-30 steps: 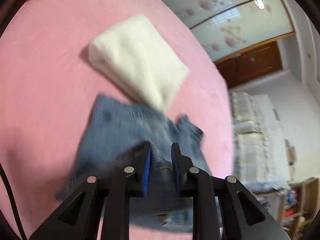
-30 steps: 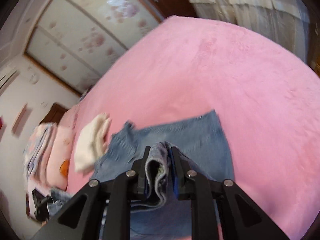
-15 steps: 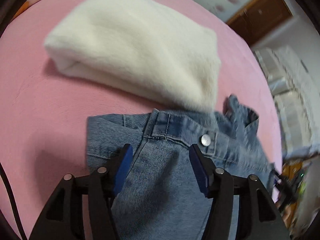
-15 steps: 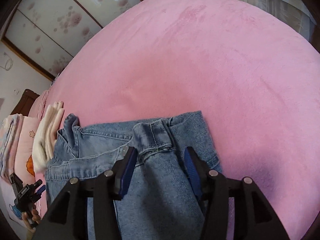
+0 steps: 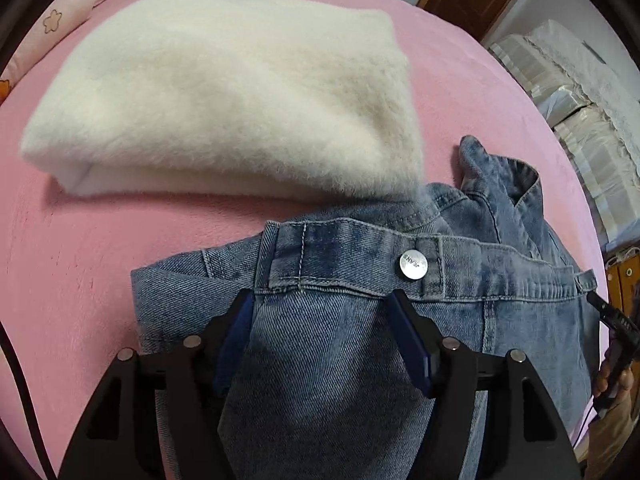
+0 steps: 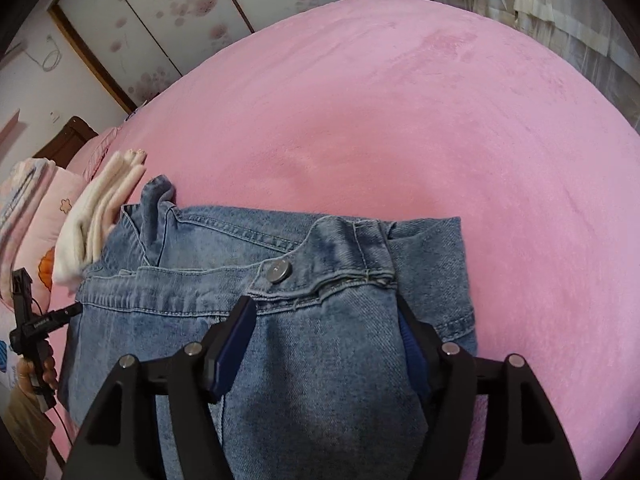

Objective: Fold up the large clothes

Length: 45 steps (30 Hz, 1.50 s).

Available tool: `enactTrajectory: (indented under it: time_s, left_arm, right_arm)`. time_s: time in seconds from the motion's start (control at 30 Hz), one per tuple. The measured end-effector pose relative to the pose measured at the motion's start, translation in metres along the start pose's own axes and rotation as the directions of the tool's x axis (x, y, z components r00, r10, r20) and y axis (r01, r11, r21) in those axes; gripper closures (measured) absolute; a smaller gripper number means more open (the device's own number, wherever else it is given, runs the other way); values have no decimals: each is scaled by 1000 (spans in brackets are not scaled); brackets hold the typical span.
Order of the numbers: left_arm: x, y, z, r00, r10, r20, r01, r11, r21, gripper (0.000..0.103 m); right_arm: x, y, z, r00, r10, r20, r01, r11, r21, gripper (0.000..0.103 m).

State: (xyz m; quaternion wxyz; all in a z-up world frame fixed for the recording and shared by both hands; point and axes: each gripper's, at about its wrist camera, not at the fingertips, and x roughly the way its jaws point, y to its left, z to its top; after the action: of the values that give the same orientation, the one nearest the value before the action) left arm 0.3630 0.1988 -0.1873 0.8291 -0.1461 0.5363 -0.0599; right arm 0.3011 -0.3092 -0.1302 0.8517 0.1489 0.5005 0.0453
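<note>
Both jaws just opened: left gripper (image 5: 322,320) and right gripper (image 6: 324,320) spread over jeans (image 5: 340,360); sweater (image 5: 224,100) at 12 o'clock.

Black hand-held gripper (image 5: 322,316) (blue pads (image 5: 410,344), 4 silver screws).

Jeans (image 5: 352,360) run off the bottom edge of both wrist views, so legs and hems can't be seen; the black fingers cover the denim below the waistband. White fleece blanket (image 5: 224,96) overlaps the jeans' far edge, hiding that strip. Right of the jeans, a hand (image 5: 612,412) on the other gripper is cut by the frame edge.
</note>
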Motion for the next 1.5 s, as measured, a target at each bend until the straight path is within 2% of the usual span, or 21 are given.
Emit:
enactTrajectory:
  time_s: [0.03, 0.1, 0.13, 0.2, 0.23, 0.27, 0.33, 0.43, 0.57, 0.63, 0.77, 0.87, 1.0, 1.03, 1.13, 1.17, 1.27, 1.3, 1.37, 1.43, 1.5]
  left_arm:
    - [-1, 1, -1, 1000, 13, 10, -13, 1000, -9, 53]
    - [-6, 5, -3, 999, 13, 31, -11, 999, -46, 78]
    - [-9, 7, -5, 999, 3, 43, 0, 997, -76, 82]
    - [-18, 3, -10, 997, 24, 79, -16, 995, -100, 90]
    - [-27, 0, -14, 993, 44, 110, -32, 994, -107, 90]
    - [-36, -2, -17, 989, 55, 139, -39, 993, -114, 91]
    - [-55, -10, -22, 977, 75, 197, -50, 990, -129, 91]
    - [-83, -24, -24, 953, 103, 283, -74, 991, -112, 91]
    - [-111, -36, -20, 912, 153, 382, -125, 987, -99, 92]
    - [-116, -33, -16, 897, 170, 408, -132, 984, -118, 92]
    - [-100, -21, -8, 890, 208, 405, -162, 976, -144, 92]
    - [-57, -20, -6, 898, 270, 346, -239, 962, -131, 92]
    - [-1, -9, -12, 918, 298, 263, -266, 952, -150, 87]
    - [4, -8, -13, 917, 301, 262, -270, 951, -147, 86]
    - [5, -3, -13, 924, 289, 252, -258, 955, -150, 81]
    - [4, 0, -11, 928, 285, 241, -253, 955, -154, 74]
    - [-7, 8, -8, 929, 309, 201, -280, 946, -161, 52]
    - [-15, 9, -9, 928, 319, 194, -291, 943, -162, 51]
    - [-35, 9, -17, 928, 314, 203, -287, 946, -151, 51]
    - [-56, 9, -31, 933, 284, 222, -255, 955, -150, 48]
    - [-71, 7, -50, 946, 247, 210, -219, 965, -145, 32]
  right_arm:
    - [0, 2, 0, 1000, -8, -1, 8, 1000, -12, 35]
    - [1, 5, -1, 1000, -27, -4, 27, 999, -35, 35]
    - [1, 6, -2, 999, -40, -2, 40, 998, -46, 37]
    - [3, 13, -3, 991, -130, 2, 130, 987, -95, 63]
    - [4, 17, -5, 981, -192, 7, 191, 973, -128, 82]
    - [3, 21, -6, 975, -223, 11, 222, 963, -151, 90]
    - [-6, 26, -7, 974, -222, 40, 225, 963, -146, 96]
    - [-35, 34, -6, 969, -207, 135, 225, 966, -130, 97]
    - [-71, 58, 6, 941, -187, 281, 228, 966, -122, 98]
    - [-79, 64, 15, 929, -176, 325, 223, 969, -111, 98]
    - [-64, 70, 36, 920, -187, 344, 232, 968, -94, 98]
    - [-25, 68, 42, 927, -237, 291, 278, 955, -107, 98]
    - [37, 50, 35, 930, -334, 152, 350, 932, -93, 90]
    - [46, 45, 32, 930, -342, 131, 354, 932, -80, 88]
    - [45, 37, 30, 933, -334, 131, 342, 938, -50, 78]
    - [43, 36, 31, 935, -333, 122, 341, 939, -50, 74]
    - [27, 31, 36, 950, -303, 80, 306, 952, -29, 71]
    - [17, 31, 36, 955, -286, 78, 289, 957, -21, 71]
    - [-11, 32, 30, 969, -219, 113, 221, 975, -7, 70]
    - [-38, 35, 19, 970, -180, 164, 184, 983, -9, 70]
    - [-64, 40, 1, 963, -165, 214, 174, 984, -23, 70]
